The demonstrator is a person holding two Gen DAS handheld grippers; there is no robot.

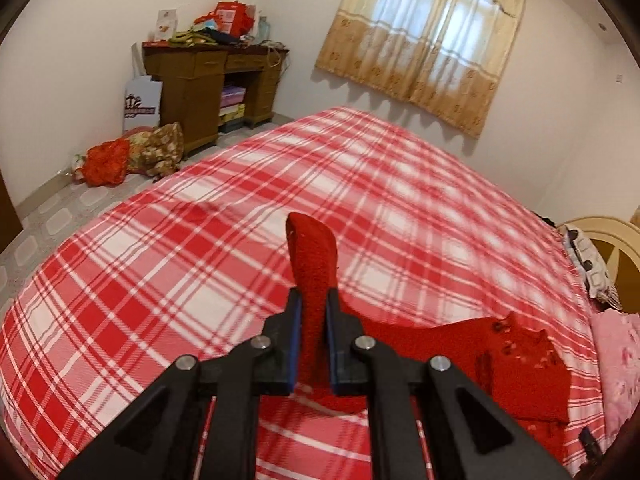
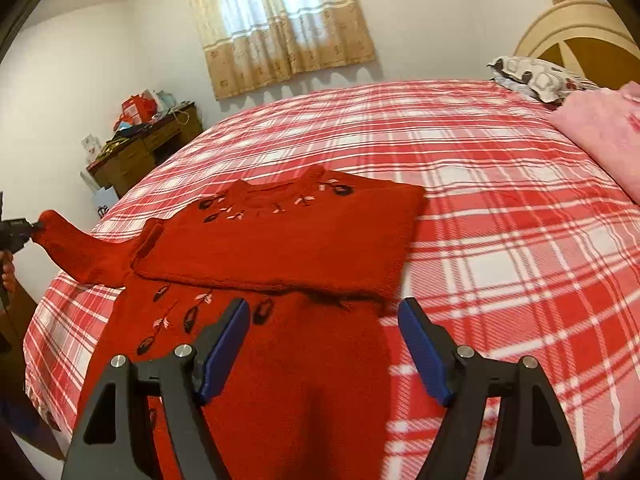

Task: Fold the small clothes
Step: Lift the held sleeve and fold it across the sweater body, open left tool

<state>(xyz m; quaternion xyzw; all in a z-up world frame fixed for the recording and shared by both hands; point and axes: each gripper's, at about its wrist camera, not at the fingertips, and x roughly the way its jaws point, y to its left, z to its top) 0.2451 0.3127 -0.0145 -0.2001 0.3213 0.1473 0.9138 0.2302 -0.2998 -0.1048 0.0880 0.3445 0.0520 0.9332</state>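
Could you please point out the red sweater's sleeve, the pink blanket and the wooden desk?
red sweater's sleeve (image 1: 314, 258), left wrist view, raised cuff end.
pink blanket (image 2: 604, 128), right wrist view, top surface.
wooden desk (image 1: 192, 92), left wrist view, left cabinet.

The left wrist camera is sitting just behind the left tongs (image 1: 313, 300), looking along them, tilted down across the checked bed (image 1: 160, 280), with a wooden cabinet (image 1: 208, 92) far ahead and left of the tongs. The right wrist camera is riding close behind the right tongs (image 2: 324, 316), facing down over the same bed, low and near the red sweater (image 2: 280, 240). Both views are sharing the bed, the sweater, the curtained window (image 1: 424, 40) and the cabinet; the left tongs are showing well to the left of the right tongs.
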